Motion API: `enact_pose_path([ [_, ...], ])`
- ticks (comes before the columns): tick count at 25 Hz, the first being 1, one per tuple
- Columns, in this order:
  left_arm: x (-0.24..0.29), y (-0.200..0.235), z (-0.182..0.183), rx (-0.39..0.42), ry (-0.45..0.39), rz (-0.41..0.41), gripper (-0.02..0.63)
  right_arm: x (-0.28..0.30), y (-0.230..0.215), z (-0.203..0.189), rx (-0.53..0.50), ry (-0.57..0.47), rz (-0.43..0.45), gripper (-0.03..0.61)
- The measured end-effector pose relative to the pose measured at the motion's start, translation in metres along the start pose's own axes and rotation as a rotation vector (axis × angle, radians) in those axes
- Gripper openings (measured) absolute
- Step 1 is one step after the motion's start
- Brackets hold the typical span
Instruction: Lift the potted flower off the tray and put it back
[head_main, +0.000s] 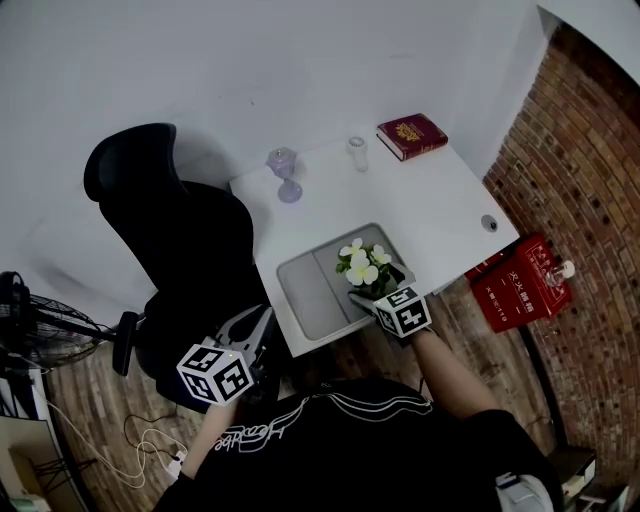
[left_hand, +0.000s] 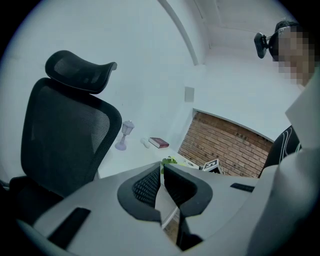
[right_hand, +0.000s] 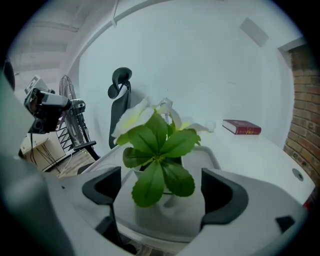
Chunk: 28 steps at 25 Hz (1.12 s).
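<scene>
**Pot on the tray, right jaws standing clear**

Here's the head view: the potted flower (head_main: 365, 268) sits just right of centre in the frame, standing upright at the right end of the grey tray (head_main: 305, 290), cream blooms on top and green leaves fanned out below. The tray lies on the near edge of the white table (head_main: 440, 210).

The right gripper (head_main: 372, 298) is reaching in from the lower right, marker cube up, and its jaws straddle the pot. In the right gripper view the pale pot fills the lower middle of the frame. The dark pads (right_hand: 102, 187) stand wide on either side, with a sliver of daylight between each pad and the pot. That's a released grip: around it, not pressing.

The left gripper (head_main: 255, 335) hangs off the table's edge at the lower left, in front of the black office chair (head_main: 170, 230). In its own view the jaws are clenched together, with nothing between them.

Up at the far end of the table there's a red book (head_main: 411, 135), a small white jar (head_main: 357, 152) and a lilac stemmed ornament (head_main: 285, 172). A brick wall (head_main: 590, 200) runs down the right edge of the frame.
</scene>
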<state>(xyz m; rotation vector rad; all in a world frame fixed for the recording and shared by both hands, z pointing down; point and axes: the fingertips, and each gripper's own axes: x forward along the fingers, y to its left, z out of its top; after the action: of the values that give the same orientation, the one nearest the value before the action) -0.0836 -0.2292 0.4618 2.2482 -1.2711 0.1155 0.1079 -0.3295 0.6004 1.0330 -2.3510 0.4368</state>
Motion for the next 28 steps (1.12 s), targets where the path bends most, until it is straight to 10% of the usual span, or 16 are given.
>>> enact_pose_path([
  [7,-0.03,-0.028,0.002,0.019,-0.003,-0.033,0.046,-0.071,0.025,0.023,0.084,-0.124,0.011,0.429],
  [17,-0.081,-0.088,-0.026,0.024,-0.019,-0.128,0.046,-0.187,0.148,0.072,-0.001,-0.459,0.232,0.006],
  [28,-0.12,-0.138,-0.056,0.059,-0.024,-0.201,0.046,-0.243,0.22,0.034,0.037,-0.492,0.396,0.0],
])
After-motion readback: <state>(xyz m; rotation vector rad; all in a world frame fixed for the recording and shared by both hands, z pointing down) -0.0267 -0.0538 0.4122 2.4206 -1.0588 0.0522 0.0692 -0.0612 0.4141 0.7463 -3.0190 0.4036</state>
